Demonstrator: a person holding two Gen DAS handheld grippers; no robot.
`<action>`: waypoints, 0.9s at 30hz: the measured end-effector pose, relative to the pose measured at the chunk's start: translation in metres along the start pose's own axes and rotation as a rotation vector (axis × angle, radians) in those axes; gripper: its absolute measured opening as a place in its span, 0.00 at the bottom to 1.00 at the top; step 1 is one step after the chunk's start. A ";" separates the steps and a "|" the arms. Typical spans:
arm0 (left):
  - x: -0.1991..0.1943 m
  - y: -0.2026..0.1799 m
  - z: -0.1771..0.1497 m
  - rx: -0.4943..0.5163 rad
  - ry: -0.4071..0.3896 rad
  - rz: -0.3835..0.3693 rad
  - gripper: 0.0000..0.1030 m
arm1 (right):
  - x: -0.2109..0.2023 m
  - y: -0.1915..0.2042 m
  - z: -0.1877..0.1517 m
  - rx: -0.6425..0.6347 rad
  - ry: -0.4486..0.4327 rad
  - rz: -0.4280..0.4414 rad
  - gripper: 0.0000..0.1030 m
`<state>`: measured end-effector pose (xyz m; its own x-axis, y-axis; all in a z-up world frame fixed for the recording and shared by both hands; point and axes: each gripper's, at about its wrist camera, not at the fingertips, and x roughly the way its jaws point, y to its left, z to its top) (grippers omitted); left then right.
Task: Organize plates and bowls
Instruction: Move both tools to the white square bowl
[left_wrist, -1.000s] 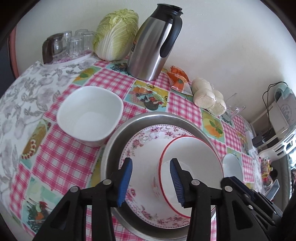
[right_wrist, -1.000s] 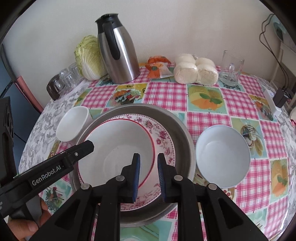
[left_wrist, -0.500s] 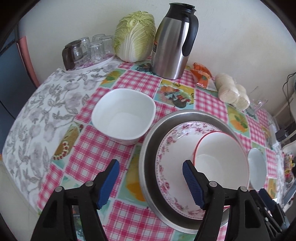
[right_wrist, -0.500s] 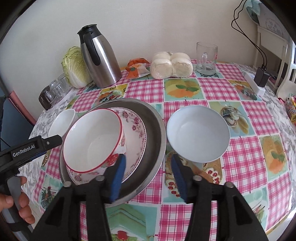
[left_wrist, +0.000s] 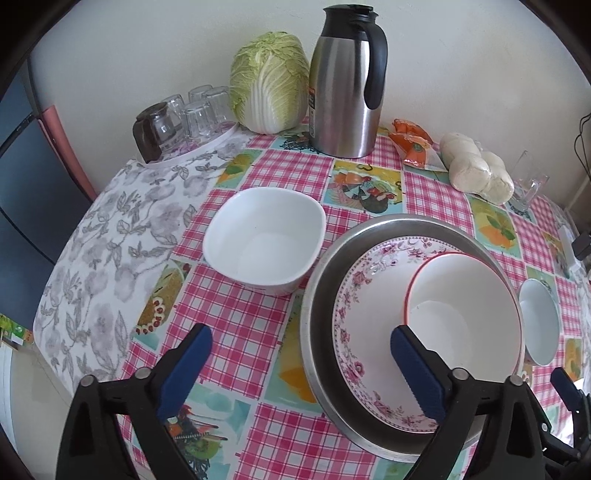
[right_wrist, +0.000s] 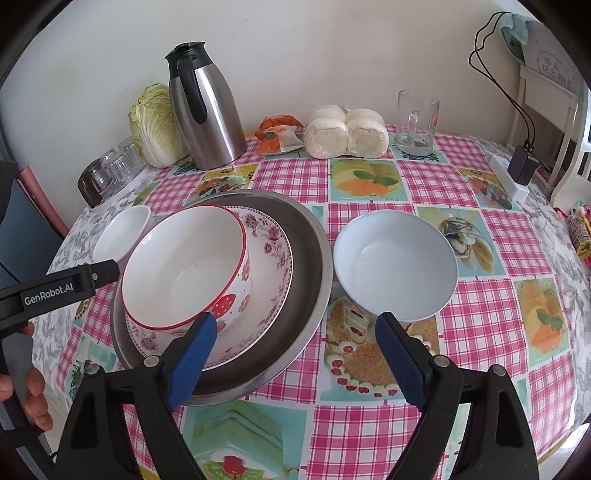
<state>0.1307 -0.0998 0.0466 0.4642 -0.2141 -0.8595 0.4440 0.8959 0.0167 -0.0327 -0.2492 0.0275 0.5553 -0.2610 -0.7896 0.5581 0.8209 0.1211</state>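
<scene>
A red-rimmed bowl (left_wrist: 461, 306) sits in a floral plate (left_wrist: 369, 280), which lies in a steel basin (left_wrist: 317, 295). Left of the basin stands a white square bowl (left_wrist: 264, 240); on its right is a pale blue bowl (left_wrist: 537, 325). My left gripper (left_wrist: 301, 343) hovers over the basin's left rim, its jaws opening, with no pad touching anything. My right gripper (right_wrist: 295, 332) hangs over the gap between the steel basin (right_wrist: 306, 258) and the pale blue bowl (right_wrist: 395, 262). Its jaws are opening too and nothing is gripped. The red-rimmed bowl (right_wrist: 184, 266) is at its left.
Along the wall stand a steel thermos jug (right_wrist: 207, 110), a cabbage (right_wrist: 155, 125), upturned glasses (left_wrist: 184, 114) on a tray, an orange packet (right_wrist: 277, 134), wrapped buns (right_wrist: 347, 133) and a glass mug (right_wrist: 415, 123). A power strip (right_wrist: 511, 179) lies at the right table edge.
Both grippers went from nearly shut to wide open. The left view swung left off the red-rimmed bowl toward the white square bowl. The right gripper shifted right, toward the pale blue bowl.
</scene>
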 end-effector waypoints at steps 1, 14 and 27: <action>0.000 0.002 0.000 -0.001 -0.007 0.007 1.00 | 0.000 0.000 0.000 -0.005 -0.001 -0.004 0.86; -0.003 0.042 0.000 -0.084 -0.113 0.082 1.00 | -0.011 0.010 0.001 -0.033 -0.070 -0.048 0.87; -0.003 0.074 0.000 -0.169 -0.157 0.079 1.00 | -0.036 0.024 0.030 -0.051 -0.128 -0.029 0.99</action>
<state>0.1620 -0.0331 0.0507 0.6116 -0.1865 -0.7688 0.2727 0.9620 -0.0164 -0.0208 -0.2354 0.0767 0.6154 -0.3451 -0.7087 0.5450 0.8358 0.0662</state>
